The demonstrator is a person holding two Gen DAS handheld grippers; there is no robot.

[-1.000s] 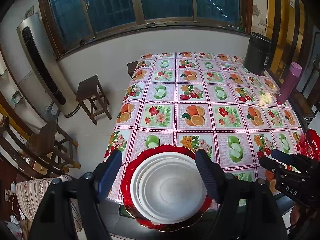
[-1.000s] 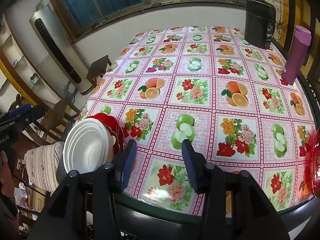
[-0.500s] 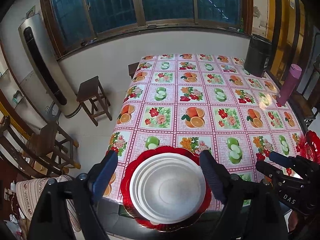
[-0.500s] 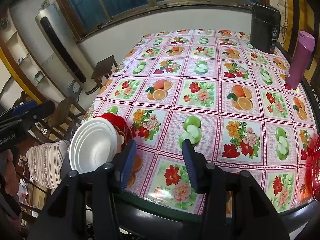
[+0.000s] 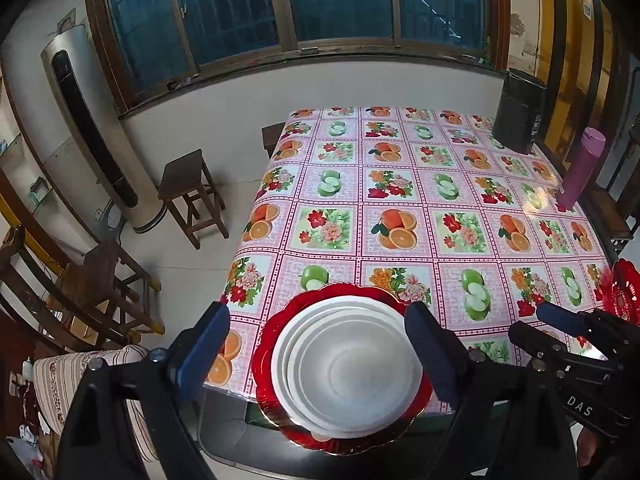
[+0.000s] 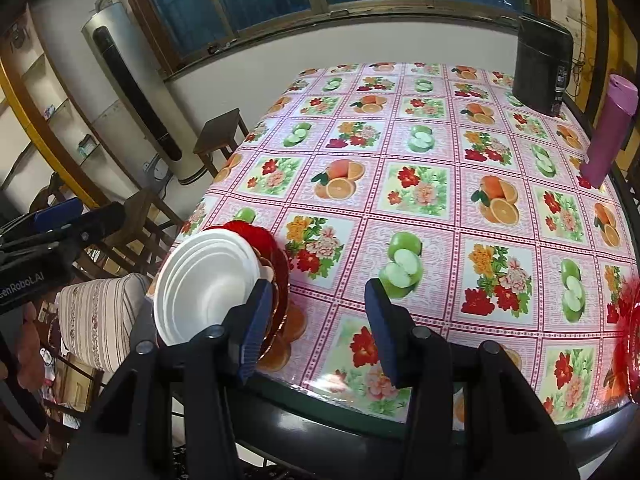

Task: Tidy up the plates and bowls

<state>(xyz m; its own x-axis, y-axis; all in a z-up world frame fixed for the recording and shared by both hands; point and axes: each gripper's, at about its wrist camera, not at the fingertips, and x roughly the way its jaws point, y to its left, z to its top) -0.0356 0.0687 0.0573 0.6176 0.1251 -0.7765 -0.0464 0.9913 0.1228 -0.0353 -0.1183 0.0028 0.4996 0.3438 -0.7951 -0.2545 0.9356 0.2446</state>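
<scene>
Nearest of all, the left gripper [image 5: 316,344] hangs over the red plate [image 5: 272,344], blue fingers [image 5: 204,348] spread wide to either side of it and touching nothing. On that red plate sits a stack of white plates and bowls [image 5: 348,364], nested one inside another (how many, I cannot tell), and the whole pile perches on the near edge of the table [image 5: 400,184], its nearest rim jutting out past the edge.

Just right of the red plate, the right gripper [image 6: 316,328] hovers above the flowered tablecloth [image 6: 420,184], jaws parted with nothing between them; its left finger [image 6: 256,328] overlaps the stack's edge in the right wrist view, though contact is not clear. Farther right of the red plate, at the table's right edge, a second red dish [image 5: 624,292] peeks in, half cut off.

Now beyond the red plate: open tablecloth with oranges, apples and flowers, then a purple bottle [image 6: 608,128] standing upright at the far right, and a black box-shaped appliance [image 6: 542,68] at the far right corner. Off to the far left of the red plate, on the floor, a wooden stool [image 5: 192,196] and a tall standing air conditioner [image 5: 92,128] under the window [image 5: 340,0].
</scene>
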